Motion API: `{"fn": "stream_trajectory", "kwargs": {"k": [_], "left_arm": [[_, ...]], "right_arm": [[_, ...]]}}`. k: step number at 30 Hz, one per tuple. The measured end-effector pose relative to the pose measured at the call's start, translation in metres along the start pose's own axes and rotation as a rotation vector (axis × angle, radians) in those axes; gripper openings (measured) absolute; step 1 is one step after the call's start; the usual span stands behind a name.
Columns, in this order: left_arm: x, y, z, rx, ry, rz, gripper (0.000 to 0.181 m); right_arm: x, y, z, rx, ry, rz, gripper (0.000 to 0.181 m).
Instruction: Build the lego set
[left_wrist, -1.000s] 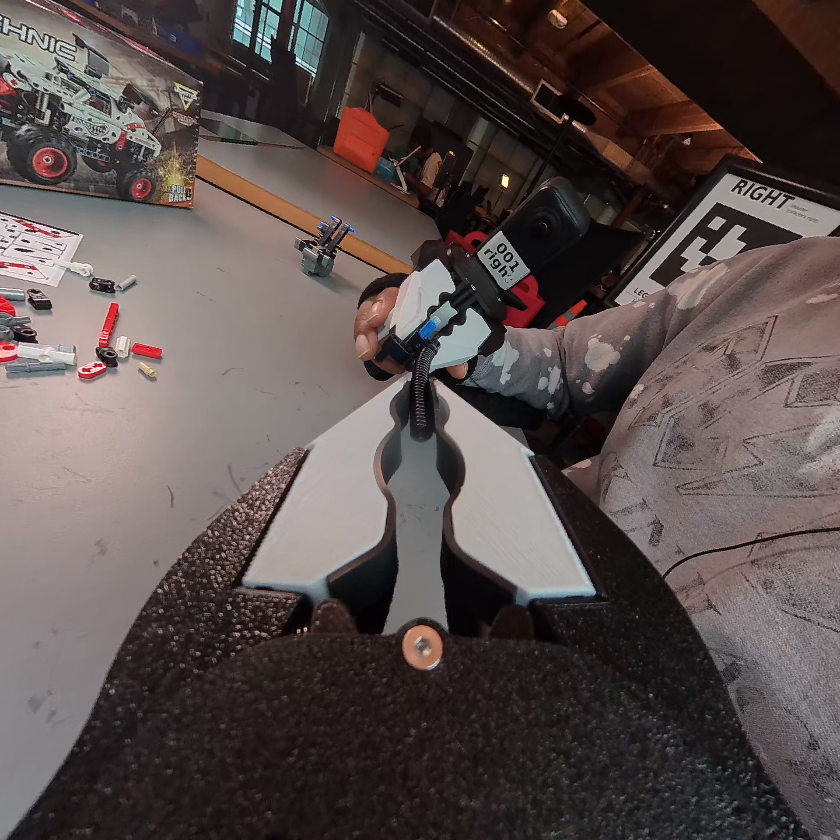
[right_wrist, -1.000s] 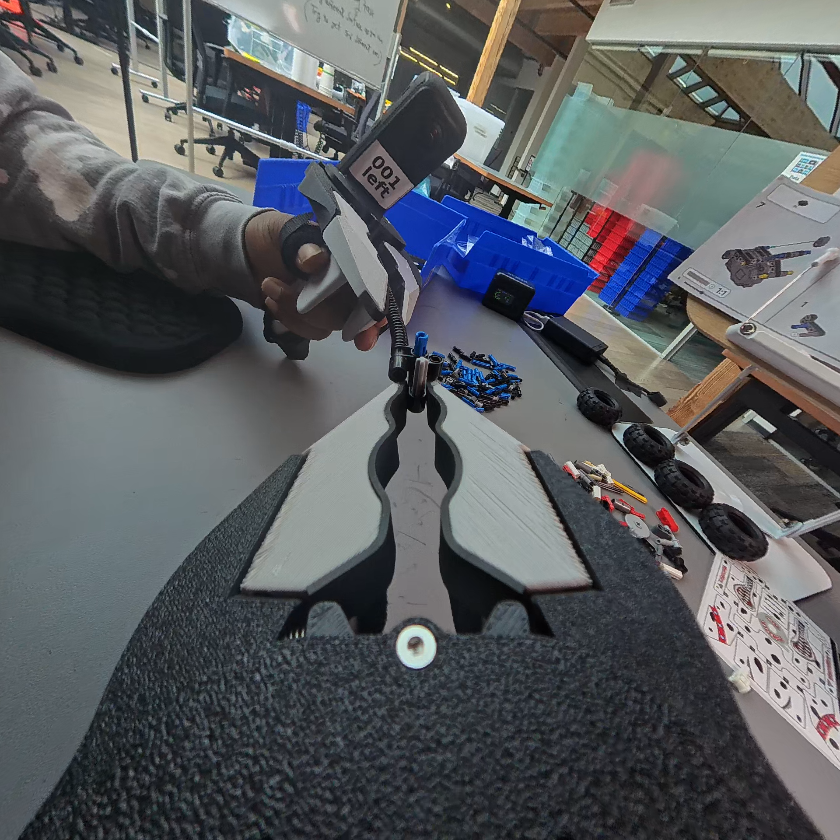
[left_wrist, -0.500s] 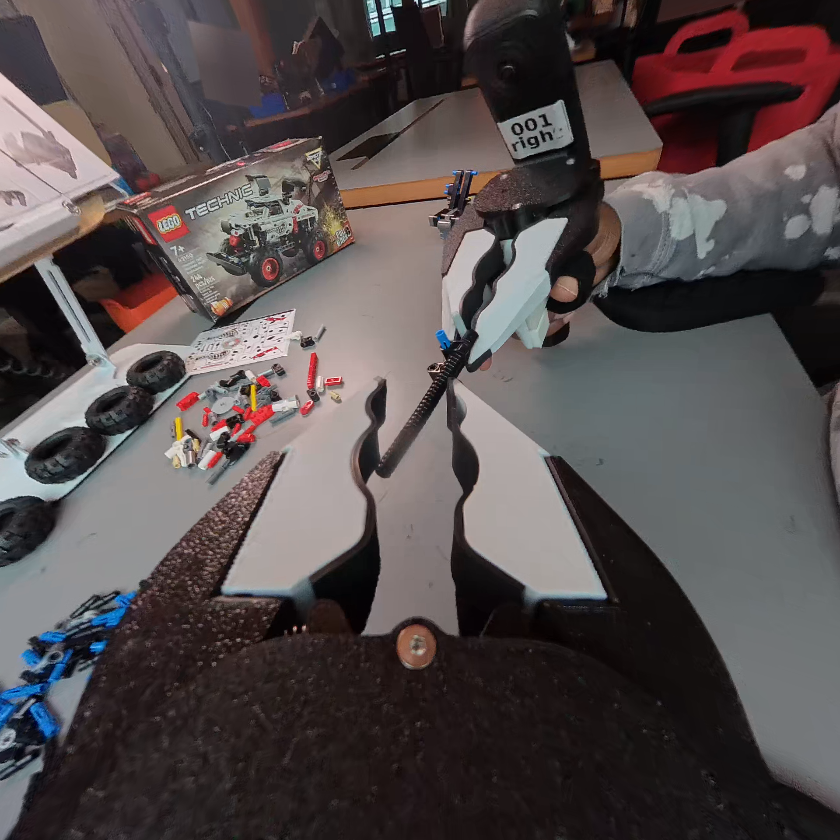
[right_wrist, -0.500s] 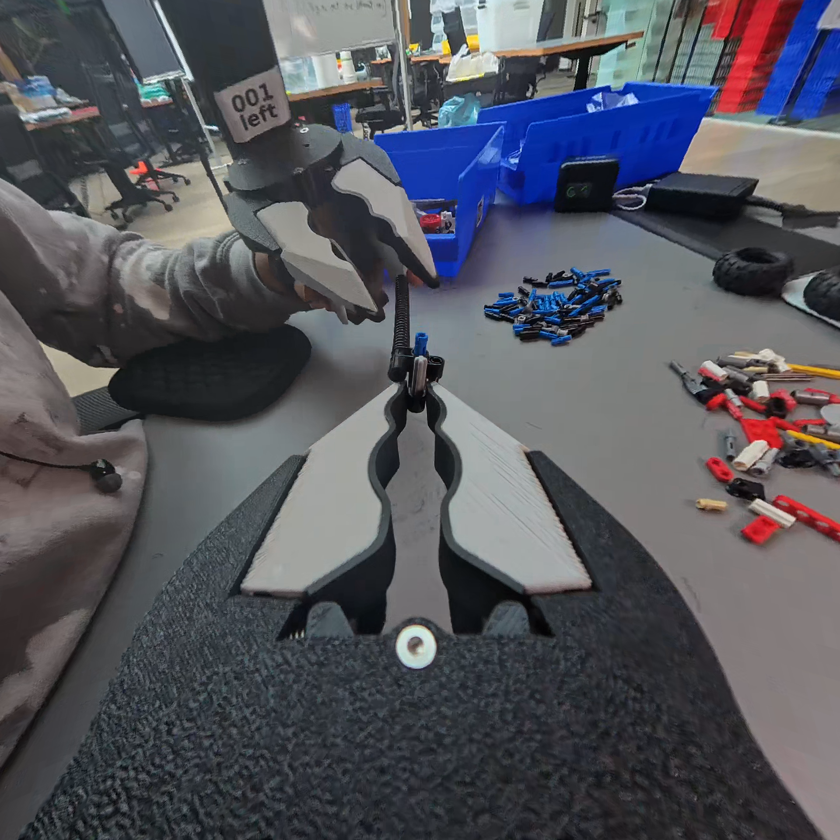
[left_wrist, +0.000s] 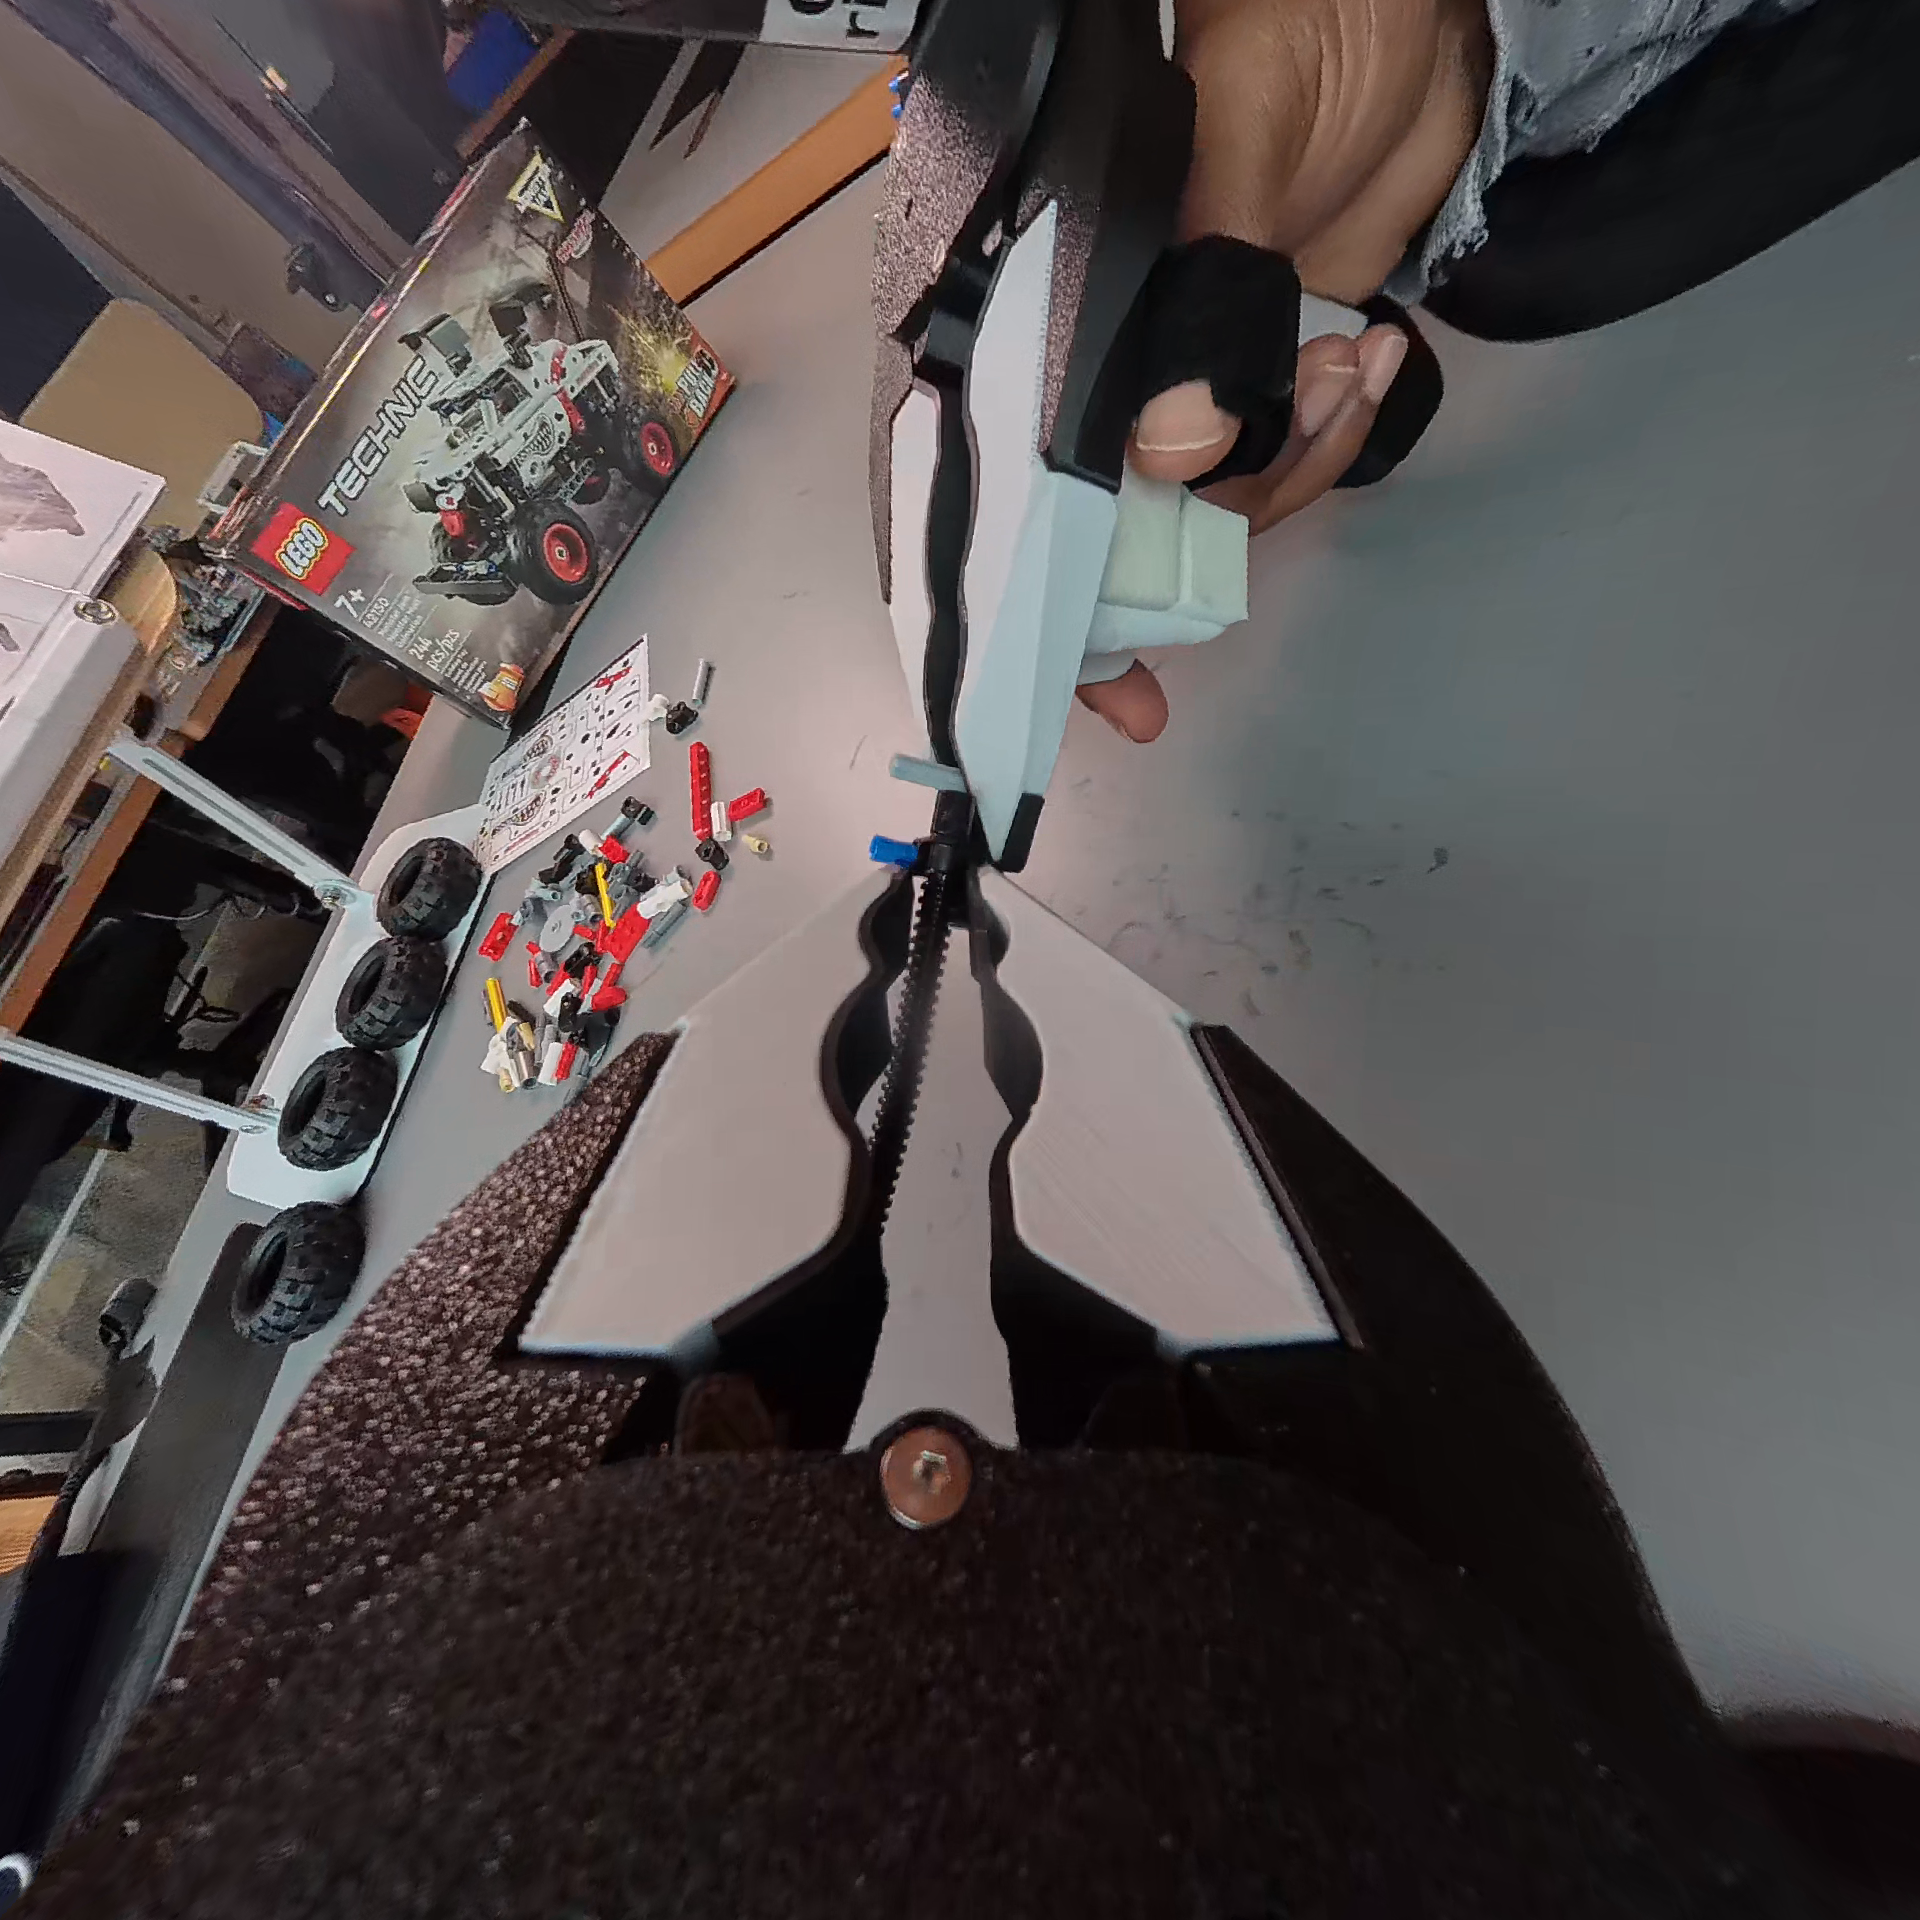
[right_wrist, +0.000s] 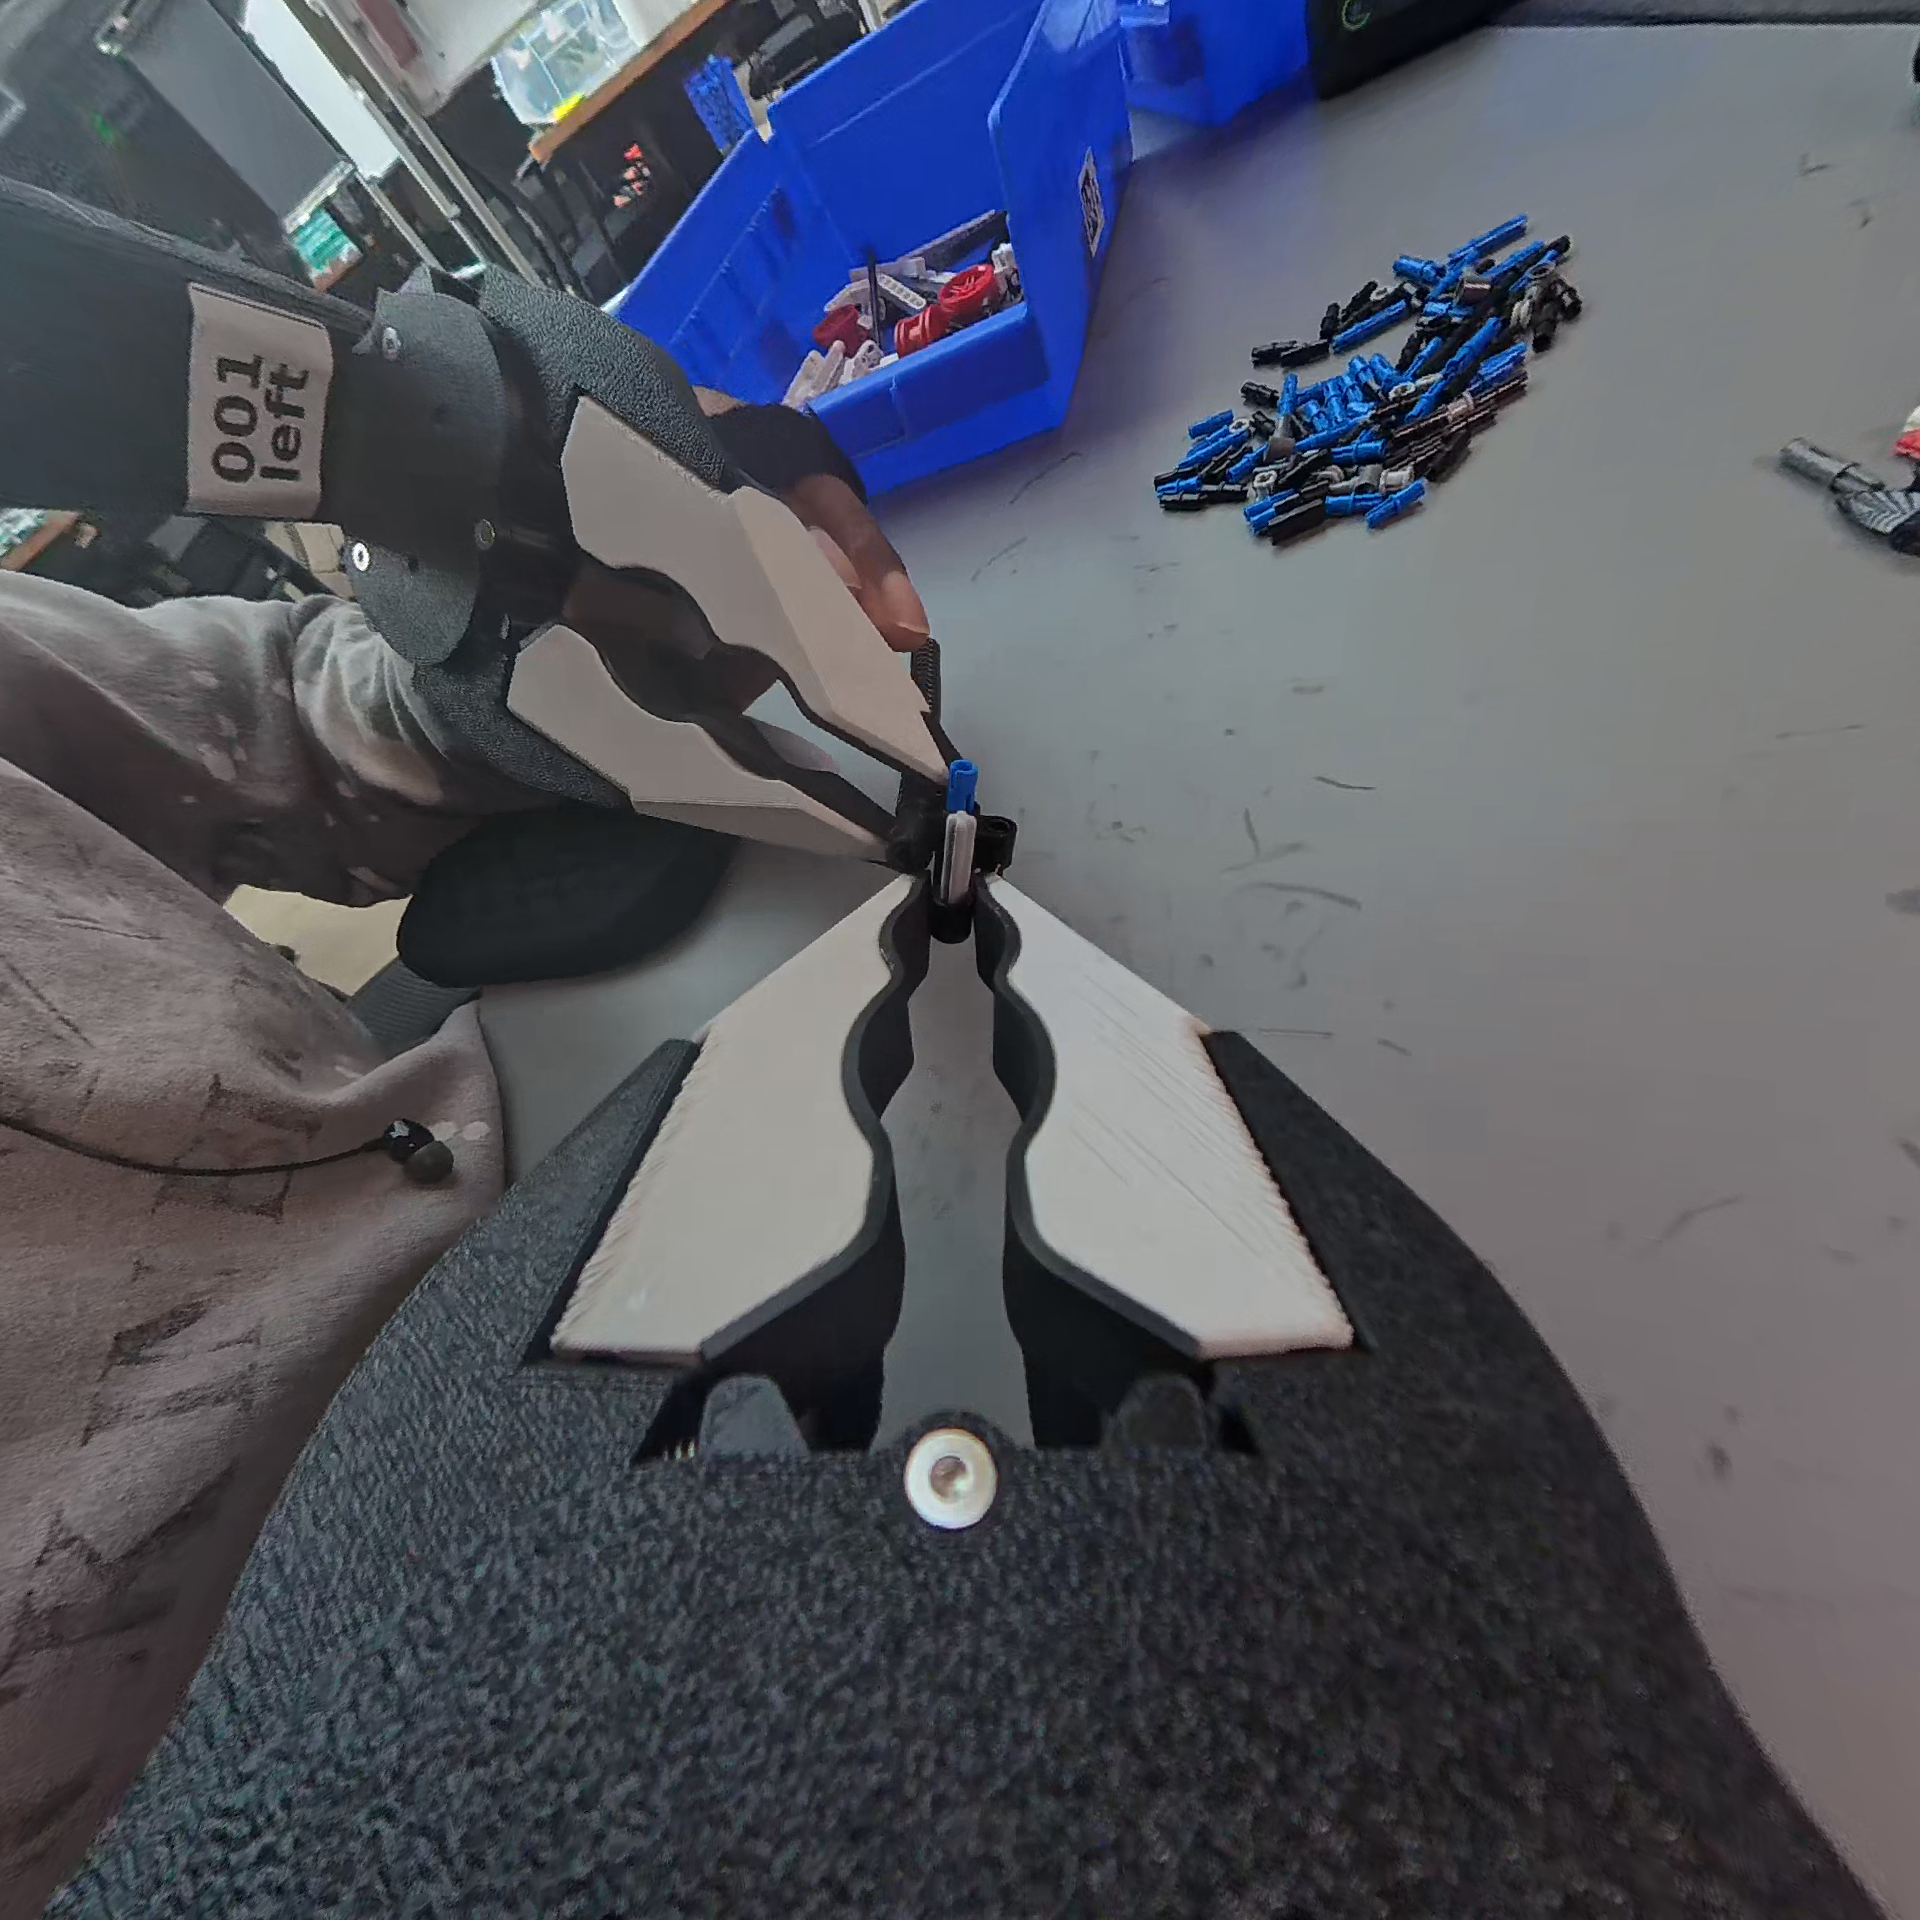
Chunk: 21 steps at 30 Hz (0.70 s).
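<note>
In the left wrist view my left gripper (left_wrist: 940, 894) is shut on a black ribbed hose (left_wrist: 902, 1049) that runs back between its fingers. My right gripper (left_wrist: 977, 831) comes down from above, tip to tip with it. In the right wrist view my right gripper (right_wrist: 951, 896) is shut on a small black connector assembly (right_wrist: 961, 847) with a white axle and a blue pin (right_wrist: 962, 781) sticking out. The left gripper (right_wrist: 912, 823) reaches in from the left and meets the assembly. The blue pin (left_wrist: 888, 850) and a grey axle (left_wrist: 916, 771) stick out sideways at the joint.
On the grey table (left_wrist: 1455, 935) to the left lie the set's box (left_wrist: 468, 447), a sticker sheet (left_wrist: 571, 769), a pile of red, grey and black parts (left_wrist: 582, 966) and several tyres (left_wrist: 390, 987). A pile of blue and black pins (right_wrist: 1382, 416) and a blue bin (right_wrist: 935, 353) lie beyond.
Half a second ago the left gripper stood open around the hose; now it is shut on it. Both grippers have rolled and moved close together, tip to tip.
</note>
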<state>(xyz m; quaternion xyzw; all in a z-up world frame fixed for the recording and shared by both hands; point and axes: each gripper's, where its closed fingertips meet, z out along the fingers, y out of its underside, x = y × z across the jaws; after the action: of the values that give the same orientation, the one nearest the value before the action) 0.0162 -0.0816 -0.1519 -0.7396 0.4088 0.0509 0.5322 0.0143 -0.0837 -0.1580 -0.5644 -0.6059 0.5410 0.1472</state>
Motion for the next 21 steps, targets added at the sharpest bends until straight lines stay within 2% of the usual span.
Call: {"fn": "stream_trajectory", "kwargs": {"k": [1,4,6,11,15,21], "left_arm": [[0.001,0.001,0.001,-0.012,-0.004,0.019,0.011],[0.004,0.005,0.005,-0.051,-0.016,0.056,0.009],[0.0,0.003,0.005,-0.048,-0.042,0.043,0.009],[-0.021,-0.008,0.004,-0.009,-0.168,-0.041,0.009],[-0.034,-0.015,-0.001,0.029,-0.26,-0.077,0.009],[-0.044,-0.029,-0.011,0.152,-0.27,-0.217,0.008]], "right_arm": [[0.0,0.003,0.0,-0.019,0.006,0.006,0.008],[0.005,0.009,0.001,-0.065,0.065,-0.038,0.008],[0.006,0.005,0.0,-0.043,0.081,-0.056,0.008],[0.009,-0.014,-0.001,0.104,0.095,-0.04,0.012],[0.01,-0.033,-0.004,0.252,0.169,-0.102,0.013],[0.001,-0.052,-0.012,0.376,0.236,-0.282,0.014]]}}
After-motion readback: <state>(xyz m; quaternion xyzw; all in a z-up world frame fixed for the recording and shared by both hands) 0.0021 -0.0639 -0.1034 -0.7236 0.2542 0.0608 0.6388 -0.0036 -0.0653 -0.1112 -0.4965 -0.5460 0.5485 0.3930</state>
